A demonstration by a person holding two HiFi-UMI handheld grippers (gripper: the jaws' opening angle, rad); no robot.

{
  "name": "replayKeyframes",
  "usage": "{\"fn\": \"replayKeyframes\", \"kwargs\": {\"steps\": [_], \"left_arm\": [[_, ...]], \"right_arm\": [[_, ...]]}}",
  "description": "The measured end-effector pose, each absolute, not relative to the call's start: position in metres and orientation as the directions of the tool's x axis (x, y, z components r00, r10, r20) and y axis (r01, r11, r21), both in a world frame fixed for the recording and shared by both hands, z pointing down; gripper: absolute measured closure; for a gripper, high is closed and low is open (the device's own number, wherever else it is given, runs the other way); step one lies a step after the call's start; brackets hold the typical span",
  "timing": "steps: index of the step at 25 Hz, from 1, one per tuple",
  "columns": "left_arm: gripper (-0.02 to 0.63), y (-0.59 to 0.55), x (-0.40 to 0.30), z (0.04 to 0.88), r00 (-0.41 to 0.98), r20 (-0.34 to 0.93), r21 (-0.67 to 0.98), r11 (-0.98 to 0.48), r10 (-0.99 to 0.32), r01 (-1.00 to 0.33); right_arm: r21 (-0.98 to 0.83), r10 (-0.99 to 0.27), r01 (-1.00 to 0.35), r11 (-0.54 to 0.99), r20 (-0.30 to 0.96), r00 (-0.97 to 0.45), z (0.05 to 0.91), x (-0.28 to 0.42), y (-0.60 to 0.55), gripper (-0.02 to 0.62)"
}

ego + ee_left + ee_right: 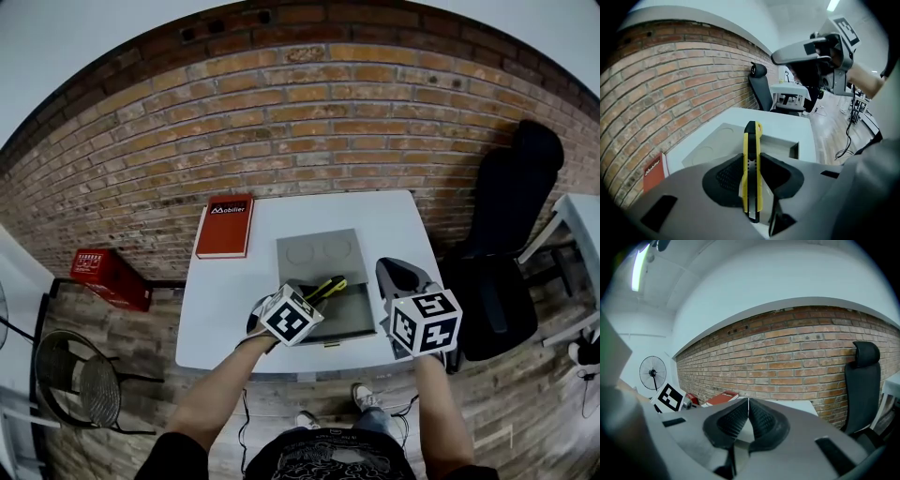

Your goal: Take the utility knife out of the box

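A yellow and black utility knife [752,168] stands clamped between the black pads of my left gripper [752,176], its tip pointing away over the grey box [780,147]. In the head view the knife [325,288] sticks out past my left gripper [314,298], held above the open box [354,317] and its raised lid [321,252]. My right gripper [394,274] hovers at the box's right side. Its pads [759,420] meet at the tips with nothing between them, so my right gripper [748,401] is shut and empty.
The box rests on a small white table [230,300] against a brick wall. A red book [225,226] lies at the table's back left. A black office chair [506,234] stands to the right, a red crate [110,275] and a wire chair [80,380] to the left.
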State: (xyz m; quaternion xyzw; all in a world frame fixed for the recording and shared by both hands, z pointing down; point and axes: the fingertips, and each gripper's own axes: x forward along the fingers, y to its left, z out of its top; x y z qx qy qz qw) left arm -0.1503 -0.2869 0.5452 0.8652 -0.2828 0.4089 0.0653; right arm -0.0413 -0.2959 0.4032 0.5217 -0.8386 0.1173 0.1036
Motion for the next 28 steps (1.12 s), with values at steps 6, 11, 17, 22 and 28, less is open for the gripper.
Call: {"fn": "replayKeyframes", "kwargs": {"steps": [6, 11, 17, 22, 28], "left_arm": [[0.477, -0.302, -0.16, 0.505, 0.536, 0.653, -0.134, -0.779, -0.534, -0.613], [0.477, -0.31, -0.168, 0.471, 0.56, 0.563, -0.127, -0.733, -0.608, -0.668], [0.477, -0.315, -0.186, 0.43, 0.549, 0.469, -0.112, -0.663, -0.692, -0.74], [0.477, -0.316, -0.209, 0.398, 0.525, 0.363, -0.08, -0.587, -0.77, -0.806], [0.477, -0.31, -0.245, 0.371, 0.452, 0.256, -0.037, -0.476, -0.855, -0.879]], "right_arm": [[-0.078, -0.851, -0.894, 0.441, 0.281, -0.444, 0.396, -0.05, -0.297, 0.575], [-0.07, -0.852, -0.891, 0.448, 0.271, -0.449, 0.39, -0.054, -0.298, 0.575], [-0.054, -0.854, -0.887, 0.459, 0.249, -0.457, 0.378, -0.059, -0.3, 0.575], [-0.034, -0.863, -0.889, 0.457, 0.224, -0.453, 0.363, -0.058, -0.303, 0.575], [-0.031, -0.875, -0.894, 0.447, 0.191, -0.444, 0.348, -0.052, -0.307, 0.575]]}}
